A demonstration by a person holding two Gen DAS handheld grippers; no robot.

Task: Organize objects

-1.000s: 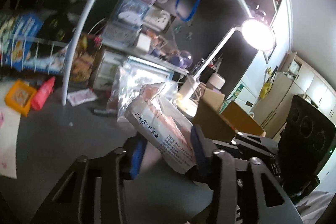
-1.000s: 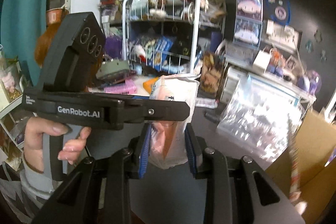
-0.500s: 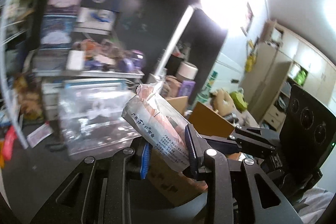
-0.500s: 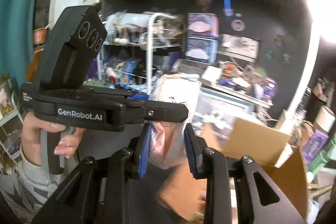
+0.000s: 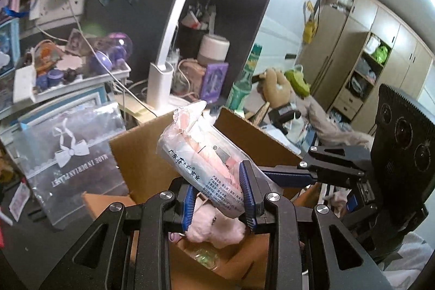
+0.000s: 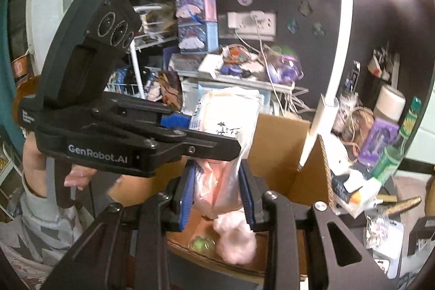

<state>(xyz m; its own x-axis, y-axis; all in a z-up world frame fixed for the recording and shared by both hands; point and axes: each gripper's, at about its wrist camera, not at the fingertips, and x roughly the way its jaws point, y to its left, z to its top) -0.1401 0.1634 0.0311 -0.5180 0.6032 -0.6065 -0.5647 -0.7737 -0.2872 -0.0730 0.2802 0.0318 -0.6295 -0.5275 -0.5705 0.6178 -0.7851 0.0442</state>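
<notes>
A crinkled clear plastic packet (image 5: 206, 162) with pink contents and printed black text sits mid-frame in the left wrist view, tilted up toward the upper left, its torn top end open. It hangs above the open brown cardboard box (image 5: 141, 154), flaps up, where a fluffy pink plush (image 5: 214, 228) and a small green ball (image 5: 204, 258) lie inside at lower centre.

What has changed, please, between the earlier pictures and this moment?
Both grippers have carried the clear plastic packet of pink contents sideways, from in front of the white wire rack to above the open brown cardboard box, where a pink plush toy lies. Unchanged: the left gripper and right gripper stay clamped on it.
</notes>
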